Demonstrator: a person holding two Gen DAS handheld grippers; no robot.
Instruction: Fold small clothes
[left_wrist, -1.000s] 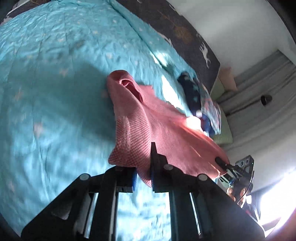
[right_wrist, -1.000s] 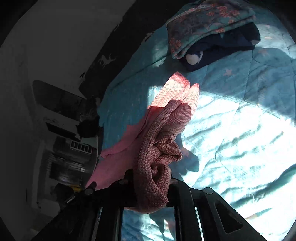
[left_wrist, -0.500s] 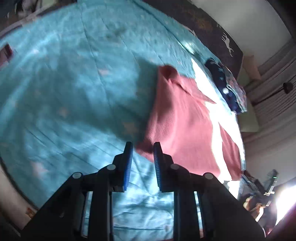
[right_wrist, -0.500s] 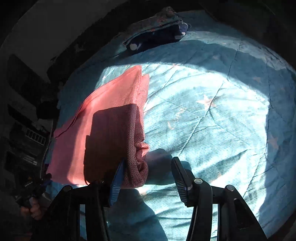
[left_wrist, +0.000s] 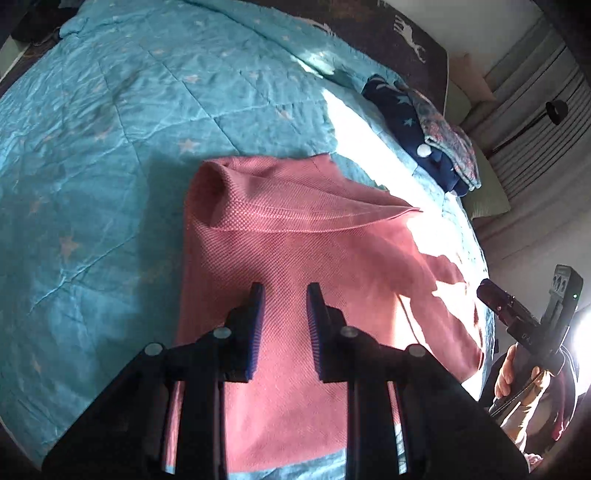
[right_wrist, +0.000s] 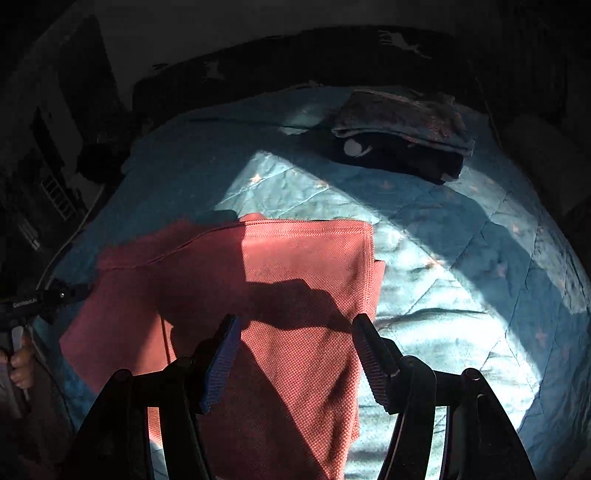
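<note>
The left hand-held gripper (left_wrist: 284, 295) hangs over the pink knit garment (left_wrist: 295, 240) with its two blue-padded fingers (left_wrist: 256, 306) a narrow gap apart, nothing between them; whether the tips touch the cloth cannot be told. The right hand-held gripper (right_wrist: 293, 328) is spread wide above the same garment (right_wrist: 280, 280), its two fingers (right_wrist: 225, 347) well apart and holding nothing.

There is one pink garment, and it lies spread on the bed, on a turquoise quilt (left_wrist: 103, 155) printed with pale stars. Its far edge is folded over in layers, with a raised pocket of cloth at the far left corner in the left wrist view. Sun and shadow cut across it; the right wrist view shows the dark shadow of a gripper on the fabric.

Farther up the bed, well apart from the pink garment, sits one small stack of folded clothes (left_wrist: 432, 147): a dark navy piece with stars below and a floral patterned piece on top, two pieces as far as can be seen (right_wrist: 402, 136).
</note>
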